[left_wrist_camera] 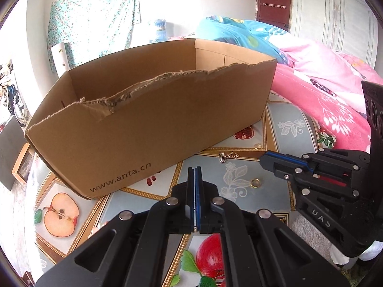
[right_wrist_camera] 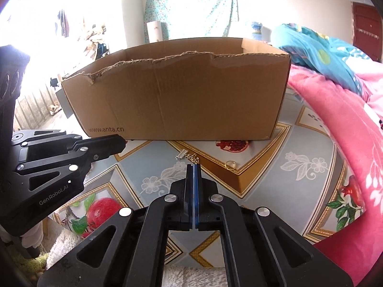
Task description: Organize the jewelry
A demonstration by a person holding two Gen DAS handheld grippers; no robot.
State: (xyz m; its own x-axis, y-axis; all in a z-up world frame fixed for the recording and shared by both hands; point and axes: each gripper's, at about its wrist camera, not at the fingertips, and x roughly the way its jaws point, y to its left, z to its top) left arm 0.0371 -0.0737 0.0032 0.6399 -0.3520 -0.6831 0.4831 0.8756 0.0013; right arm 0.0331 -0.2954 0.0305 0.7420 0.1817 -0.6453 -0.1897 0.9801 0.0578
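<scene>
An open brown cardboard box with a torn front rim stands on a fruit-patterned cloth; it also shows in the right wrist view. In front of it lie a small silver chain piece, a gold ring and another small gold ring. My left gripper is shut and empty, just left of the jewelry. My right gripper is shut and empty, just short of the chain piece. Each gripper shows in the other's view, the right one, the left one.
A pink flowered blanket and a blue quilt lie piled to the right of the box. A floral curtain hangs on the back wall. A white fluffy mat lies at the near edge.
</scene>
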